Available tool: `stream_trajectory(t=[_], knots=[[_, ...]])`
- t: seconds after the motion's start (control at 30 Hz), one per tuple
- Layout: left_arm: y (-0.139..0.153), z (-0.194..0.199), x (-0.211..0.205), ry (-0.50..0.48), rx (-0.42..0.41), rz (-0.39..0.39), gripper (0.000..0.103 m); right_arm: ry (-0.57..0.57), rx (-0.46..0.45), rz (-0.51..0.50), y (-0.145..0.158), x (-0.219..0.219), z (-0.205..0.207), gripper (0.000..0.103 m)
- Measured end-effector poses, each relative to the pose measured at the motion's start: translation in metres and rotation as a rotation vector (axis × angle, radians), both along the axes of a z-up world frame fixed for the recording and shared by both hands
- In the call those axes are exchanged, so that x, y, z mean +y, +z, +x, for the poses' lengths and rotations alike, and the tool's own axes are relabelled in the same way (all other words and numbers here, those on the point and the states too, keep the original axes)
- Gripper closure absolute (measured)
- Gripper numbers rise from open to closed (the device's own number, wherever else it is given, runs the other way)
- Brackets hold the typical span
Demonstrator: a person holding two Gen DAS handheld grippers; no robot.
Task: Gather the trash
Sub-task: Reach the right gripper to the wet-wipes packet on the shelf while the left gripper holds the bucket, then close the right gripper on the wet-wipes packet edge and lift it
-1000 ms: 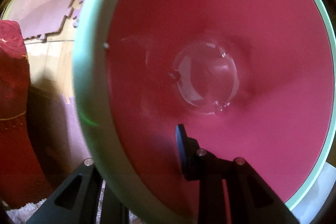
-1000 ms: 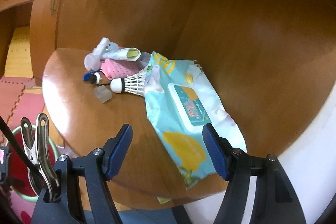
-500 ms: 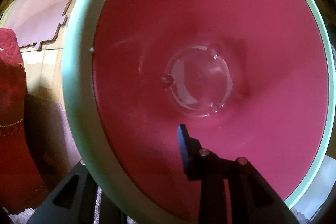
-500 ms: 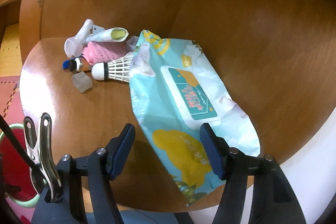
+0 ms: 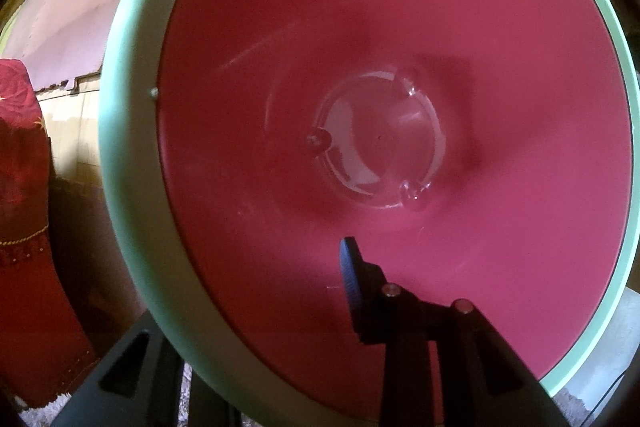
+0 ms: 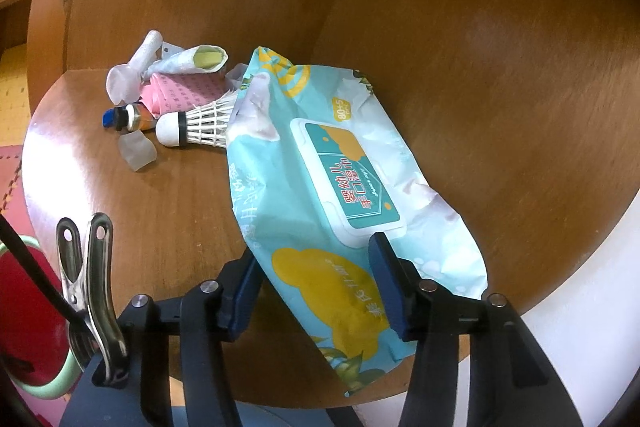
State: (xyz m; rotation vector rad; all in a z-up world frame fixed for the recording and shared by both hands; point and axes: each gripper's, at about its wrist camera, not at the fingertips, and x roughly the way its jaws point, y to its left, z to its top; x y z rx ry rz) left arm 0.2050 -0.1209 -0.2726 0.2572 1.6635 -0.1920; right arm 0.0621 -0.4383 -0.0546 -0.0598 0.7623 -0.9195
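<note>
Left wrist view
Bin: a red bin (image 5: pixel 400 75) with a pale green rim fills almost the whole frame — we look straight down into it.
Bin bottom: a shiny round patch sits in the middle; I see no trash inside.
Left tool (image 5: pixel 256 311): it pinches the bin's rim at the bottom of the frame, one finger inside the bin and one outside.
Side: a dark red cloth (image 5: pixel 24 227) hangs at the left edge.

Right wrist view
Bench: a round brown wooden bench (image 6: pixel 160 203) fills the middle of the frame.
Wipes pack: a big blue and yellow wipes pack (image 6: pixel 332 183) lies flat from the middle down to the lower middle.
Right tool (image 6: pixel 316 275): its two blue pads are closing — the near end of the pack is between them, and the pads are not pressing it yet.
Small trash: in the upper left a shuttlecock (image 6: pixel 200 123) touches the pack, with a pink packet (image 6: pixel 188 93) just behind it.
Clip: a metal clip (image 6: pixel 88 279) stands at the lower left.
</note>
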Motion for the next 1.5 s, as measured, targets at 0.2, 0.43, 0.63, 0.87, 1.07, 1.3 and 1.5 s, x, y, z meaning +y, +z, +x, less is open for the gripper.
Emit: stream_trajectory(t=[0.2,0.43,0.63,0.87,1.07,1.3,1.5], knots=[[0.001,0.0,0.0,-0.005,-0.011,-0.001,0.073,-0.018,-0.048,0.019,0.01,-0.006,-0.007,0.068],[0.001,0.0,-0.001,-0.011,-0.024,0.007,0.073,-0.024,-0.074,-0.012,0.015,-0.006,-0.014,0.079],[0.002,0.0,0.0,-0.01,-0.029,-0.001,0.073,-0.024,-0.106,-0.033,0.02,0.0,-0.018,0.084],[0.005,0.0,0.002,-0.017,-0.046,0.007,0.073,-0.004,-0.144,-0.053,0.025,0.008,-0.017,0.087],[0.002,0.0,0.001,-0.027,-0.056,0.023,0.073,0.013,-0.159,-0.029,0.026,0.01,-0.026,0.087],[0.001,0.0,0.001,-0.031,-0.063,0.021,0.073,0.047,-0.237,-0.01,0.035,0.014,-0.04,0.088],[0.005,0.003,0.006,-0.003,-0.057,-0.014,0.073,0.063,-0.273,0.016,0.039,0.015,-0.048,0.089]])
